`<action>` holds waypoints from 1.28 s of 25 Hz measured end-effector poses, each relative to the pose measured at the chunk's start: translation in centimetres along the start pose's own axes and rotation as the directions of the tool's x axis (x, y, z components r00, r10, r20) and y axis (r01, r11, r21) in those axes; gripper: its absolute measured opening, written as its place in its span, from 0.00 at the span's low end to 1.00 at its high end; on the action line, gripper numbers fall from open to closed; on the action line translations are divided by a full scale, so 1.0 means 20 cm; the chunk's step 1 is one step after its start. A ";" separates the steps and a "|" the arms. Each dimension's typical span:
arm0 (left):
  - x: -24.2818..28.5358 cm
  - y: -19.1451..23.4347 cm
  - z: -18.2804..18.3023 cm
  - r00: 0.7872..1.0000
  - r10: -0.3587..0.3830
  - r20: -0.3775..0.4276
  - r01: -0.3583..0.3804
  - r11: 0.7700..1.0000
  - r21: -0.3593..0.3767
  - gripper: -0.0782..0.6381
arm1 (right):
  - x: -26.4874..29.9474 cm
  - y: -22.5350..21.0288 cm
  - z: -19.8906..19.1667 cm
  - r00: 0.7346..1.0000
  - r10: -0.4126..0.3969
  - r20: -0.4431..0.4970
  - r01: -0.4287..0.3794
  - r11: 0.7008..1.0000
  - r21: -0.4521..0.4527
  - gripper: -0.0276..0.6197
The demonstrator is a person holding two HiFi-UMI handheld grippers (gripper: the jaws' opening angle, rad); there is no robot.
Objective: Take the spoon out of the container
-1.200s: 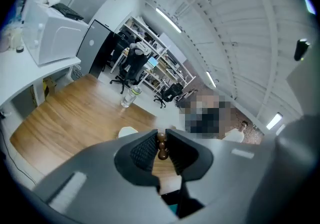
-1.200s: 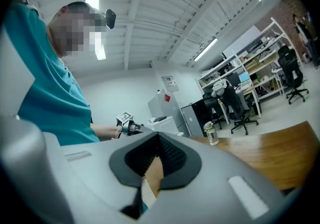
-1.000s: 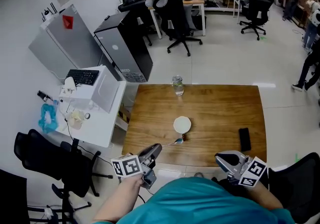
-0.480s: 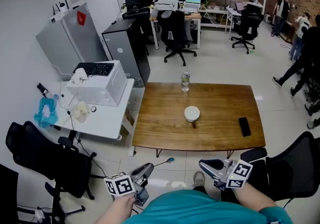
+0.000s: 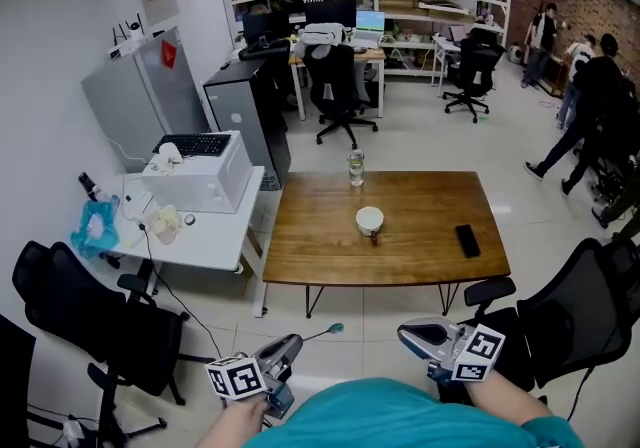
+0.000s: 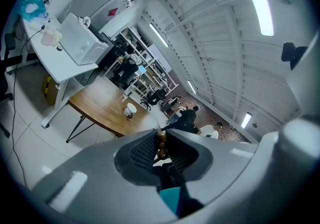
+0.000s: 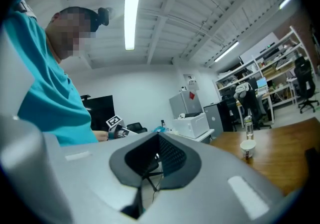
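The spoon (image 5: 323,333) has a thin handle and a bluish bowl. It sticks out forward from my left gripper (image 5: 290,345), which is shut on its brown beaded handle (image 6: 160,144), low over the floor. The container, a white cup (image 5: 369,220), stands in the middle of the wooden table (image 5: 330,256), far ahead of both grippers; it also shows as the cup (image 6: 131,109) and the cup (image 7: 247,147) in the gripper views. My right gripper (image 5: 412,335) hangs to the right of the left one, its jaws (image 7: 158,137) shut on nothing.
A glass bottle (image 5: 355,168) stands at the table's far edge and a black phone (image 5: 466,240) lies on its right side. A white side table (image 5: 200,241) with a box stands left. Black office chairs (image 5: 90,316) (image 5: 570,306) flank me. People walk at far right.
The view has pulled back from the table. Both grippers have come away from it, the left one carrying the spoon away from the cup to over the floor.
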State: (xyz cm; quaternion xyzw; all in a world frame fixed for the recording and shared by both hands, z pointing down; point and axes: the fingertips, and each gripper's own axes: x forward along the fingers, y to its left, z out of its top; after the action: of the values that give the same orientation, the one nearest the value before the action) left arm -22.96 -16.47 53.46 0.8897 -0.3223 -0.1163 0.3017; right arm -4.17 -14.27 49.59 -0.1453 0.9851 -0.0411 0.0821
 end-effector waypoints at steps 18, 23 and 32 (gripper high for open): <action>0.02 -1.19 -0.92 0.996 0.072 -0.056 -0.072 0.997 0.000 0.18 | -1.24 0.84 0.02 1.000 0.028 0.012 -0.028 0.999 -0.032 0.05; -0.24 -1.17 -0.86 0.999 0.026 -0.048 -0.026 1.000 0.008 0.18 | -1.05 1.02 -0.02 1.000 0.005 0.000 -0.005 0.998 -0.055 0.05; -0.58 -1.08 -0.70 0.999 -0.037 -0.012 0.037 0.998 0.055 0.18 | -0.70 1.11 -0.17 0.996 -0.069 0.056 0.065 0.995 0.070 0.04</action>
State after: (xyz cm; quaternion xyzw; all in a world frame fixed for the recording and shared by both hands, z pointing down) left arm -15.35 10.60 51.57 0.9041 -0.3072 -0.1082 0.2766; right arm 2.18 11.29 52.63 -0.1766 0.9749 -0.0731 0.1143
